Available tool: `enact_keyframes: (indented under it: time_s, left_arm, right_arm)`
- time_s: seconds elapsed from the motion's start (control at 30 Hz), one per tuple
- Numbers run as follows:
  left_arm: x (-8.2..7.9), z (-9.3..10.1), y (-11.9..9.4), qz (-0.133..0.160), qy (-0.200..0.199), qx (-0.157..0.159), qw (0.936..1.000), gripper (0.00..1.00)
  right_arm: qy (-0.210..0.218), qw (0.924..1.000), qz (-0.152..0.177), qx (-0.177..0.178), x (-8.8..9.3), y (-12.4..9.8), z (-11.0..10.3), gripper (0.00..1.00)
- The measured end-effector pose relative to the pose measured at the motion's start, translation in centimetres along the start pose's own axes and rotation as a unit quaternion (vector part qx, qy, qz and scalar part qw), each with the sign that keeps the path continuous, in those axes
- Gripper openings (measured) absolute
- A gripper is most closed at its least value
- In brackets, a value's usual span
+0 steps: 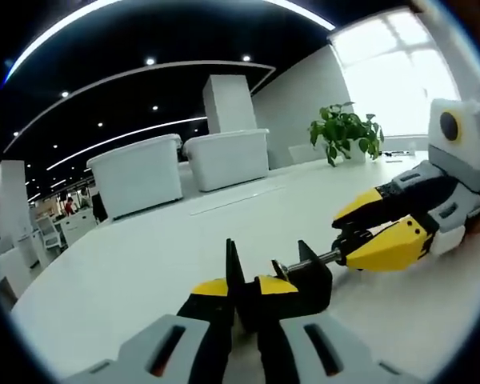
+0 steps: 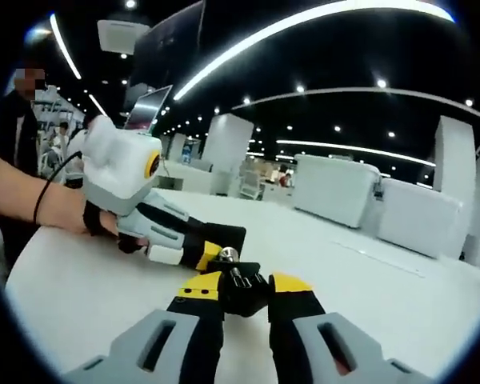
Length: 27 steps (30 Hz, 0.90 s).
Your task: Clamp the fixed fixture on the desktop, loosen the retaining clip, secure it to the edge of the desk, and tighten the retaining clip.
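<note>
Black clamp [image 1: 284,292] on white desk [image 1: 144,264]: L gripper [image 1: 244,292] grips body, R gripper [image 1: 360,240] pinches screw handle.

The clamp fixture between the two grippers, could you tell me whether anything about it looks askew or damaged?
Nothing stands out. The black clamp fixture is held over the white desk, the left gripper shut on its body and the right gripper shut on its screw. No damage shows.

Grey gripper [image 1: 242,298] bodies, black jaws, yellow tips.
</note>
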<state>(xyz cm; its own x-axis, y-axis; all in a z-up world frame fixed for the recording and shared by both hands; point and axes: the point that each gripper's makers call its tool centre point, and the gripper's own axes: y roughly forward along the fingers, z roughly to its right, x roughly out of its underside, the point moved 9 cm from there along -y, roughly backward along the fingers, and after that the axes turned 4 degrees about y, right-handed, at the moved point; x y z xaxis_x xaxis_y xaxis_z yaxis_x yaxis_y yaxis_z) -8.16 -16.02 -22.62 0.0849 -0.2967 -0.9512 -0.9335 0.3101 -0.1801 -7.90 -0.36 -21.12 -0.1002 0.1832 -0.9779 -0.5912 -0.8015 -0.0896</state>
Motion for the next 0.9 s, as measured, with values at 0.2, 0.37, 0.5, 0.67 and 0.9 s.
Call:
enact_keyframes:
  time_s: [0.2,0.37,0.5,0.67,0.9]
  left_arm:
    - [0.0,0.1,-0.2,0.004,0.006,0.001,1.0000,0.11]
    - [0.0,0.2,-0.3,0.005,0.007,0.001,1.0000,0.11]
    - [0.0,0.2,-0.3,0.007,0.011,0.001,0.9999,0.11]
    - [0.0,0.0,-0.1,0.009,0.014,0.001,0.9999,0.11]
    - [0.1,0.1,-0.2,0.010,0.014,0.003,0.9998,0.11]
  right_arm:
    - [-0.010,0.9999,-0.009,-0.006,0.1,0.0,-0.4,0.26]
    - [0.024,0.9996,-0.003,-0.015,0.0,-0.2,-0.1,0.27]
    - [0.080,0.9966,-0.003,-0.020,0.2,-0.1,0.5,0.27]
    - [0.101,0.9947,-0.005,-0.016,0.3,0.2,0.9,0.24]
    - [0.102,0.9947,-0.006,-0.013,0.3,0.2,1.0,0.23]
